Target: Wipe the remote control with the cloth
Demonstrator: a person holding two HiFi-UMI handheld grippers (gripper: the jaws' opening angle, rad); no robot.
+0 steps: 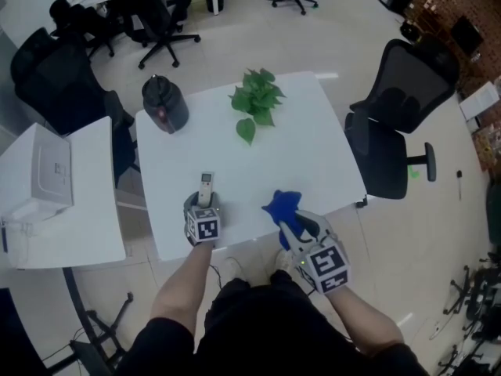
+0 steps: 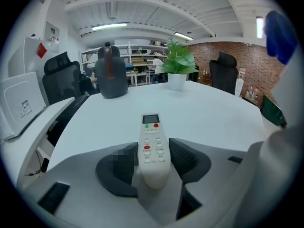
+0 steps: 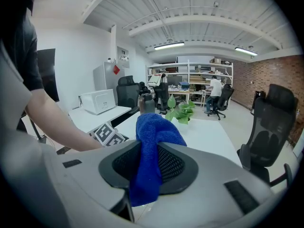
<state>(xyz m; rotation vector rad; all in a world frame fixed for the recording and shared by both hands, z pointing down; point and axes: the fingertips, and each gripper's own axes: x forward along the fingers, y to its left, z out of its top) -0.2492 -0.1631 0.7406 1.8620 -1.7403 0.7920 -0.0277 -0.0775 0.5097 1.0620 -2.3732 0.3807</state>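
Observation:
A white remote control (image 2: 153,148) with red and green buttons and a small screen lies lengthwise between the jaws of my left gripper (image 2: 151,161), which is shut on its lower half. In the head view the remote (image 1: 206,187) sticks out forward from the left gripper (image 1: 203,210) near the table's front edge. My right gripper (image 3: 148,167) is shut on a blue cloth (image 3: 151,151) that bulges above the jaws and hangs below them. In the head view the cloth (image 1: 283,207) is held just right of the remote by the right gripper (image 1: 296,224).
On the white table (image 1: 305,159) a potted green plant (image 1: 255,103) stands at the back middle and a dark kettle (image 1: 163,104) at the back left corner. A black office chair (image 1: 399,116) stands to the right. A second white table with a white box (image 1: 48,172) is on the left.

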